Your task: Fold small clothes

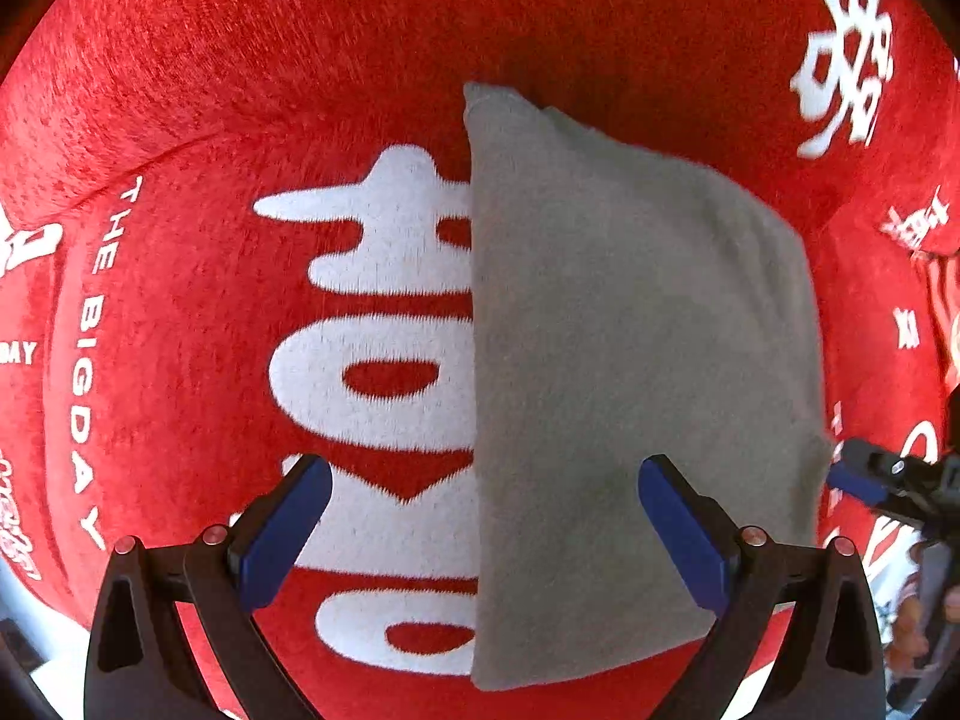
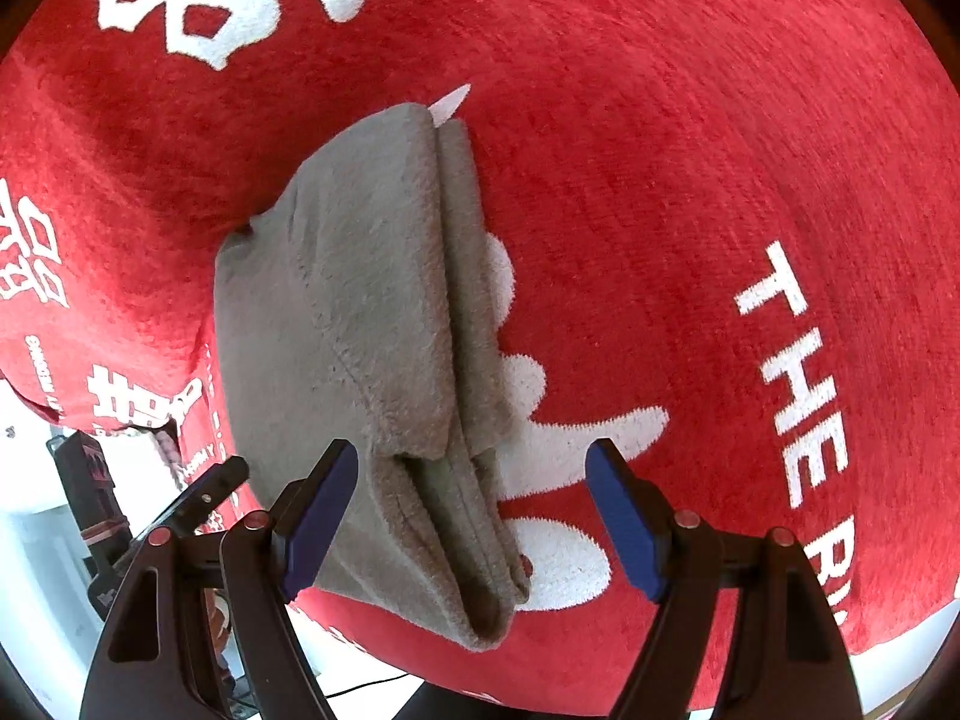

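The grey garment (image 1: pixel 636 372) is already folded into a layered bundle (tag showing) beneath both spread, empty grippers (image 1: pixel 486 528) (image 2: pixel 474 516); only tidying seems left.

The folded grey garment (image 1: pixel 636 372) is a matt, fleecy knit with a soft, slightly napped face; its stacked edges (image 2: pixel 474 516) show thick, fuzzy layers. A small smooth white label (image 2: pixel 449 103) protrudes at its 12 o'clock end. The red cover (image 1: pixel 240 90) beneath is a short-pile, velvety cloth with woven white lettering (image 1: pixel 384 384) of the same pile. Both grippers, left (image 1: pixel 486 534) and right (image 2: pixel 474 516), have matt black plastic arms, smooth blue pads (image 1: pixel 287 531) and bright metal screw heads (image 2: pixel 687 519).
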